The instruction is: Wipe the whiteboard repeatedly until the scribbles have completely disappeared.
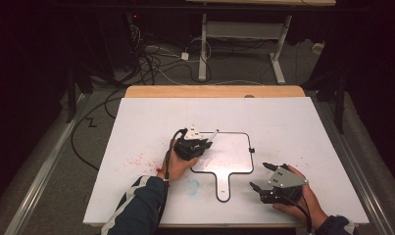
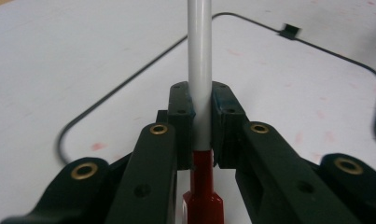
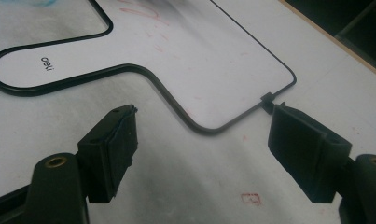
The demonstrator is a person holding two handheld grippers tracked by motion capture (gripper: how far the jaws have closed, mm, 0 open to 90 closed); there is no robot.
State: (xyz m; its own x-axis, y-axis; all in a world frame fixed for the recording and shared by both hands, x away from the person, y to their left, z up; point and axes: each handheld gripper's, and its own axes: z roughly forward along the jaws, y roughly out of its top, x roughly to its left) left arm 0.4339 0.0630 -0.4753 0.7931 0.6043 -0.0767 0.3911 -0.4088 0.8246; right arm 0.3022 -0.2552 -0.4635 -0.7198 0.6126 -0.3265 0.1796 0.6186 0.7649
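Observation:
A small whiteboard with a thin black rim and a short handle lies flat on the white table cover. My left gripper is over the board's upper left corner, shut on a marker. In the left gripper view the marker has a grey barrel and a red end, clamped between the pads. My right gripper rests open to the right of the handle, nothing between its jaws. In the right gripper view the gripper faces the board's corner and handle. Faint red strokes mark the board.
A small black clip sits on the board's right rim. Red specks and a blue smear stain the cover left of the handle. The table's wooden back edge lies beyond, with cables and another desk's legs on the floor.

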